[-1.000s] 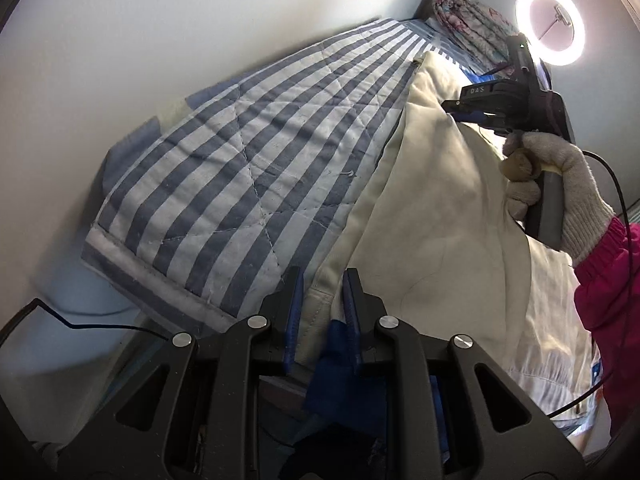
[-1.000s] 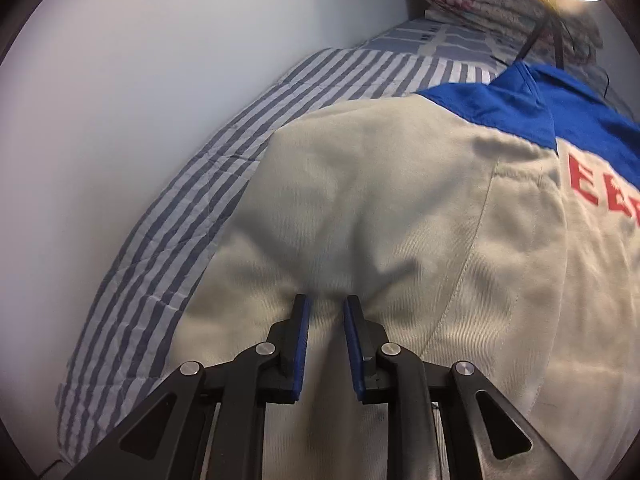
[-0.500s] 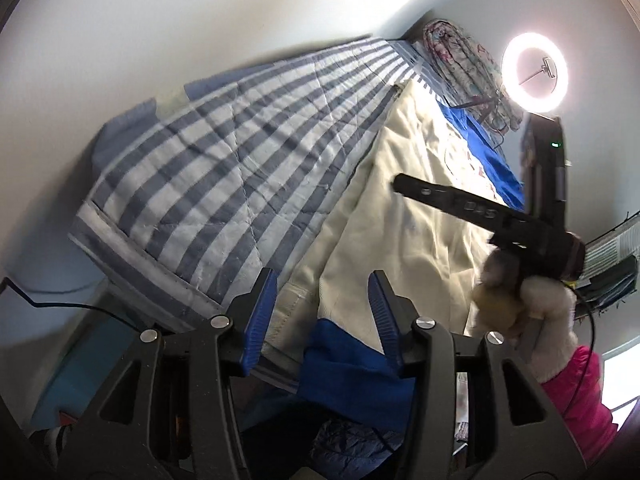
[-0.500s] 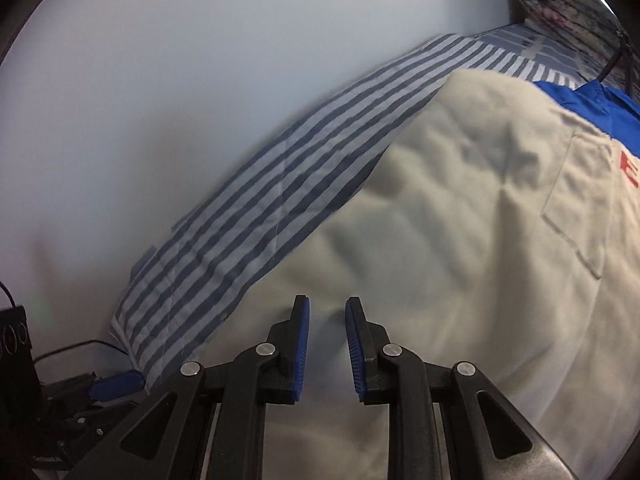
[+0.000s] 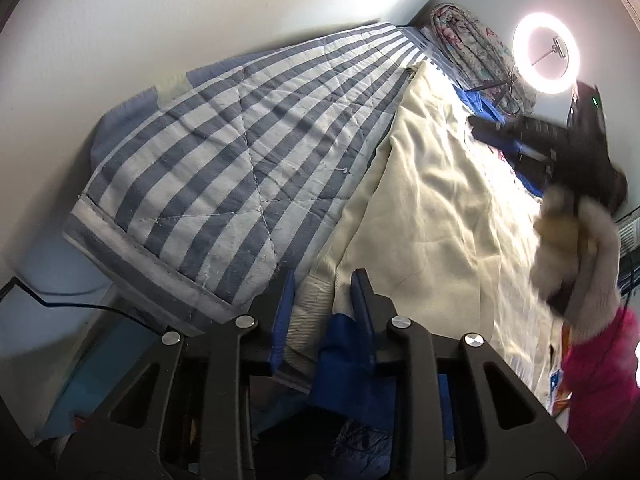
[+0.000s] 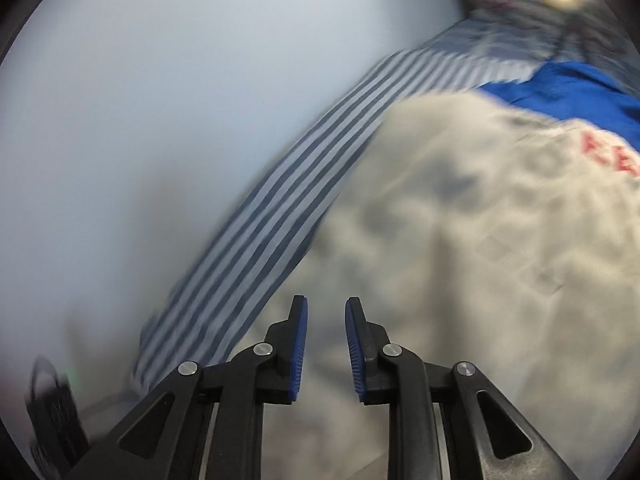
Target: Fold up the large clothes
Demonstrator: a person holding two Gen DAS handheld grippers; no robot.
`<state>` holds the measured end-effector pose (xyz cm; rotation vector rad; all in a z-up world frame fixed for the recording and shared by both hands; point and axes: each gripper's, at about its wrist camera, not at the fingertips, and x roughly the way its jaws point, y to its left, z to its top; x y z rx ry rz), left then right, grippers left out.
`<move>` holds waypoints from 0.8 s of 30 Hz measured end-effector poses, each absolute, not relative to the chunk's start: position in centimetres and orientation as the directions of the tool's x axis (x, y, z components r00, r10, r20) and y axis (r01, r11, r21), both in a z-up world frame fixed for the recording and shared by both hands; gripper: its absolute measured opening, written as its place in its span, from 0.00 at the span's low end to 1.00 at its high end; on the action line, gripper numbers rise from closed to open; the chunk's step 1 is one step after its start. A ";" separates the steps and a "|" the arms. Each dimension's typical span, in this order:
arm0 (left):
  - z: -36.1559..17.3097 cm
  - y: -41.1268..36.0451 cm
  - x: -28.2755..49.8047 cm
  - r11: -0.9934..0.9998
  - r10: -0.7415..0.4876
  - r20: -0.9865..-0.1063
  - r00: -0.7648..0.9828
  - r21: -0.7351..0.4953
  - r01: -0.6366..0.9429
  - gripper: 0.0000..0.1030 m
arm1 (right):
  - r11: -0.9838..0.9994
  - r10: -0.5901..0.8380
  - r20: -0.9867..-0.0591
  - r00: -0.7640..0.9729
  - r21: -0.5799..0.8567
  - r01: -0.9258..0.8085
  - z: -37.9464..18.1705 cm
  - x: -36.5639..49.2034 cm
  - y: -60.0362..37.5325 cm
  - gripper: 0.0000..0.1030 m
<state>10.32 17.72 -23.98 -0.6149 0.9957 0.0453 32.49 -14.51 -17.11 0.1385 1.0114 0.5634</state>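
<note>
A large cream jacket (image 5: 432, 208) with blue yoke and red letters lies spread on a blue-and-white striped quilt (image 5: 224, 160). My left gripper (image 5: 323, 294) is open, its jaws on either side of the jacket's ribbed hem and blue cuff at the near edge. My right gripper (image 6: 326, 320) is open and empty above the jacket (image 6: 460, 240); that view is blurred. The right gripper also shows in the left wrist view (image 5: 560, 152), held in a gloved hand over the jacket's upper part.
A white wall (image 5: 160, 20) runs along the bed's far side. A rolled floral blanket (image 5: 476, 52) and a lit ring light (image 5: 546, 58) stand at the bed's head. A black cable (image 5: 60, 306) and clutter lie beside the near end.
My left gripper let go of the jacket hem and opened, then narrowed somewhat around the hem. My right gripper released the cream fabric, opened and swung above the jacket.
</note>
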 end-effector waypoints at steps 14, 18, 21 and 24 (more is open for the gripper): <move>-22.1 16.5 11.3 0.868 -0.201 -0.789 0.580 -0.418 -0.268 0.28 | 0.935 0.343 -0.801 0.490 0.243 -0.258 -21.2 43.7 -11.1 0.18; -21.7 15.6 11.7 0.885 -0.209 -0.788 0.579 -0.405 -0.231 0.32 | 0.940 0.307 -0.828 0.469 0.186 -0.287 -21.9 44.2 -9.9 0.18; -21.5 15.7 11.6 0.880 -0.214 -0.782 0.586 -0.414 -0.231 0.39 | 0.928 0.348 -0.824 0.447 0.236 -0.287 -20.6 43.6 -10.7 0.18; -21.3 16.3 11.3 0.871 -0.226 -0.772 0.594 -0.433 -0.232 0.41 | 0.883 0.465 -0.788 0.403 0.378 -0.279 -19.0 40.9 -12.9 0.19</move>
